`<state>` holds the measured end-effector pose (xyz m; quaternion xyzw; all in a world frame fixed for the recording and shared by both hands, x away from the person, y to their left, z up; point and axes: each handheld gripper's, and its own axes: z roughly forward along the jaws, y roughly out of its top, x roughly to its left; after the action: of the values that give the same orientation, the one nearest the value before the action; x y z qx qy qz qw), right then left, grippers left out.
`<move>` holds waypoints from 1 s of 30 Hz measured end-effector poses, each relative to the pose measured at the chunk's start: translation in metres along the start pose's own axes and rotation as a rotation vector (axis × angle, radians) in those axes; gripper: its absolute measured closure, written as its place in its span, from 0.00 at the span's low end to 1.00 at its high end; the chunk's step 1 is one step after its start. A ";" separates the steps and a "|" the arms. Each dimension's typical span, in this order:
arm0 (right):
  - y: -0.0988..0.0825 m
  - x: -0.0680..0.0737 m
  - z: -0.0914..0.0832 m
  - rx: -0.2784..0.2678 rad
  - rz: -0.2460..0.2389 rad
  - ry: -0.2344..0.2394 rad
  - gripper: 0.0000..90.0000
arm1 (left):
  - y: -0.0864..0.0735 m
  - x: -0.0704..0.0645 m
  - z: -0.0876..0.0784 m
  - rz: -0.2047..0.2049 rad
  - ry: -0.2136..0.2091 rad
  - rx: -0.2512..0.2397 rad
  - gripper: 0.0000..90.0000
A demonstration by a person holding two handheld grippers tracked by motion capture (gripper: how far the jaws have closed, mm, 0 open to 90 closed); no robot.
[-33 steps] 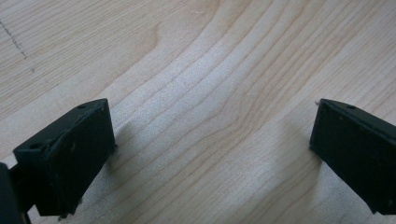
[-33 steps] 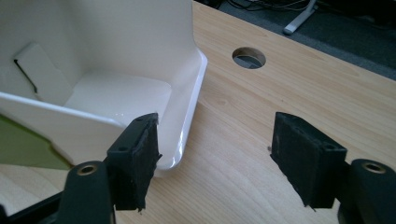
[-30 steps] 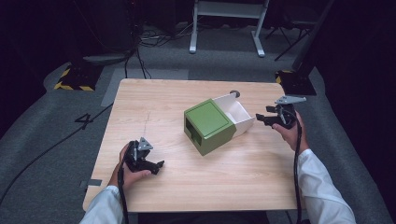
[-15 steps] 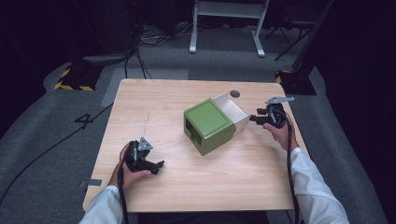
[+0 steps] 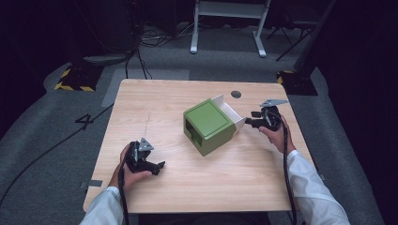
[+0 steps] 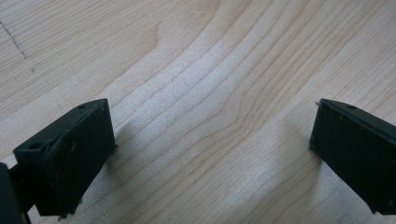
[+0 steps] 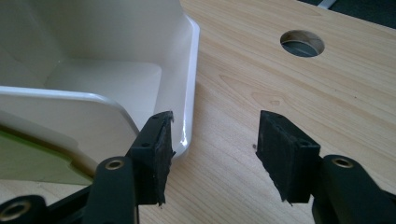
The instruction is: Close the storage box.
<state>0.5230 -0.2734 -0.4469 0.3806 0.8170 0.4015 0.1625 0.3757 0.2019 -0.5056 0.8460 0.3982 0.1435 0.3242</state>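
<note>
In the high view, the green box sits at the centre of the wooden worktop with its white drawer pulled out toward the right of the frame, and the right gripper is just at the drawer's outer corner while the left gripper rests at the lower left, well apart from the box. In the left gripper view the jaws stand wide and released over bare wood. In the right gripper view the jaws have just been closing, yet nothing is between them: the drawer's corner lies just beside the left one, so I judge the grasp, and whatever moving of the drawer follows, is not yet done.
</note>
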 end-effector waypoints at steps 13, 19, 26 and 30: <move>0.005 0.016 0.000 -0.004 -0.021 0.052 0.51 | 0.000 0.000 0.000 0.000 0.000 0.000 0.00; 0.007 0.024 0.008 0.022 -0.028 0.089 0.51 | 0.001 -0.001 0.001 0.004 0.001 0.002 0.00; 0.011 0.042 0.020 0.076 -0.085 0.115 0.50 | 0.001 -0.001 0.001 0.002 -0.003 -0.001 0.00; 0.012 0.048 0.023 0.082 -0.080 0.143 0.52 | 0.002 -0.002 0.002 -0.001 -0.004 -0.001 0.00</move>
<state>0.5105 -0.2205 -0.4505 0.3246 0.8567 0.3871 0.1039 0.3763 0.1985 -0.5057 0.8459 0.3979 0.1420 0.3255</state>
